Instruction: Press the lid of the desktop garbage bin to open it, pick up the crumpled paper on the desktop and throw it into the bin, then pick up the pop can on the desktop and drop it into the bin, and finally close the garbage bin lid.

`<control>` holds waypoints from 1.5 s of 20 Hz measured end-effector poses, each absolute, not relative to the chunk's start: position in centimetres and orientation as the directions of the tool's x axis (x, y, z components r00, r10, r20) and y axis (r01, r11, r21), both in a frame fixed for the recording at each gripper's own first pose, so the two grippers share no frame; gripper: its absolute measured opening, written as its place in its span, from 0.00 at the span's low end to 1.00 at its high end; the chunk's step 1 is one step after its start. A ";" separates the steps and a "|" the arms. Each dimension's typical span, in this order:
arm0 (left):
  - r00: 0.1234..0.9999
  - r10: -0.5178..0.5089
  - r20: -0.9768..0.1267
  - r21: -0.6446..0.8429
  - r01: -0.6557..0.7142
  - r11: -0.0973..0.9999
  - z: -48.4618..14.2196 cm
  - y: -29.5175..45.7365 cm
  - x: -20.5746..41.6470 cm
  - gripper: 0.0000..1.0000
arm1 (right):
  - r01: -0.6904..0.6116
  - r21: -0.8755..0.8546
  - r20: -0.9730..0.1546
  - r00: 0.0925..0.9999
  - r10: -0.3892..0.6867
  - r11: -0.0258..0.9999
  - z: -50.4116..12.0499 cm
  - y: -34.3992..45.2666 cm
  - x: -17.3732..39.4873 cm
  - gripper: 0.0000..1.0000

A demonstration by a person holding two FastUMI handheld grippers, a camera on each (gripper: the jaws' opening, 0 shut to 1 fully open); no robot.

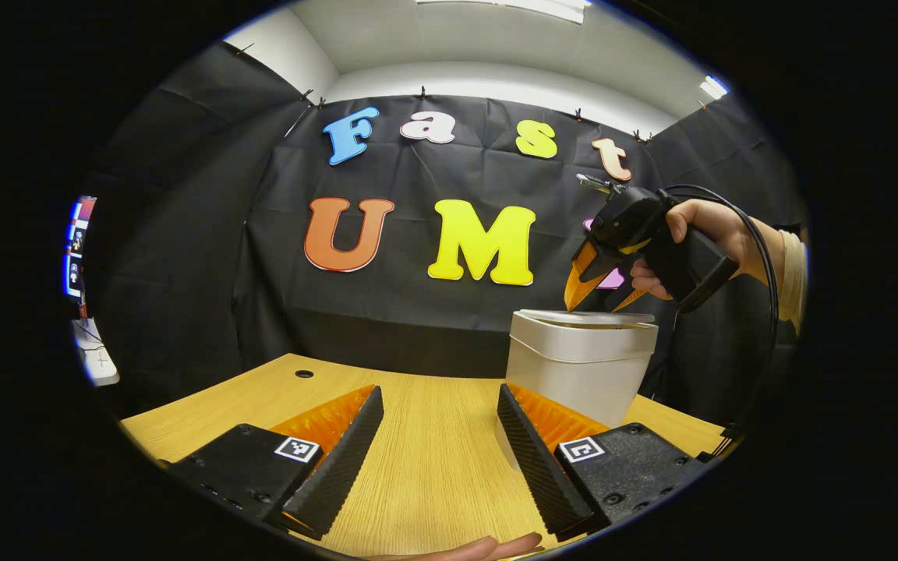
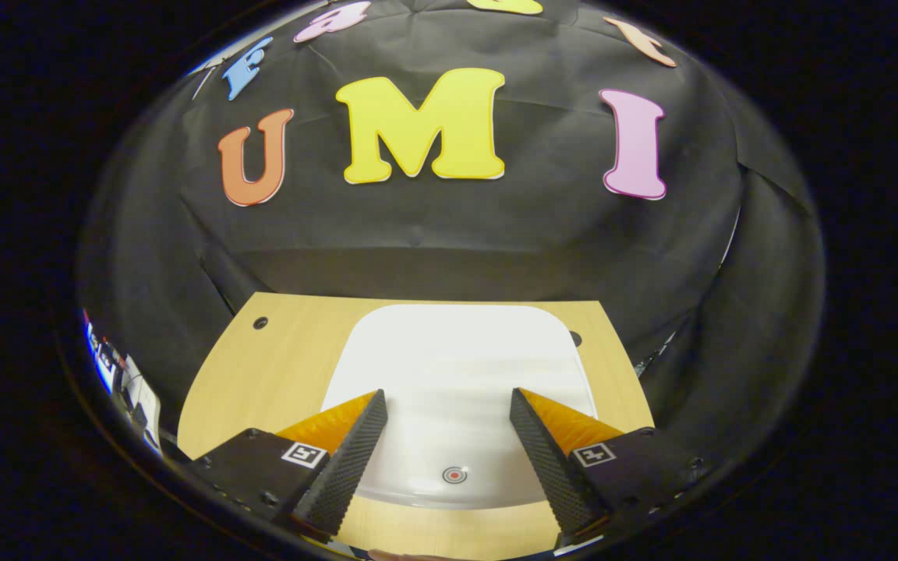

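Observation:
A white desktop garbage bin [image 1: 578, 366] stands on the wooden table [image 1: 426, 460], its lid [image 1: 585, 318] down flat. In the left gripper view my left gripper [image 1: 440, 452] is open low over the table, with nothing between its fingers and the bin just beyond its right finger. Farther off, a hand holds my right gripper [image 1: 599, 300], which points down with its tips at the lid. In the right gripper view my right gripper [image 2: 449, 444] is open right above the white lid [image 2: 461, 374], and a small red round mark [image 2: 454, 474] lies between its fingers.
The wooden table [image 2: 277, 358] has a small round hole [image 1: 304, 374] at its far left and ends at the black cloth wall behind. A fingertip [image 1: 488, 547] shows at the bottom edge of the left gripper view. Bare table surface lies left of the bin.

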State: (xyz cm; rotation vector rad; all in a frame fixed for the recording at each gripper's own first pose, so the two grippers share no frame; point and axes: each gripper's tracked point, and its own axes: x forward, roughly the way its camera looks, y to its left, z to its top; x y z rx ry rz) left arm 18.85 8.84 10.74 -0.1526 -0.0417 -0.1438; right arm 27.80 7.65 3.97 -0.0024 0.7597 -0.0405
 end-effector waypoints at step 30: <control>0.996 -0.066 -0.066 -0.114 0.058 0.992 7.0 7.8 21.1 0.96 | -0.081 0.038 -0.139 0.987 0.085 0.996 2.6 6.2 23.6 0.99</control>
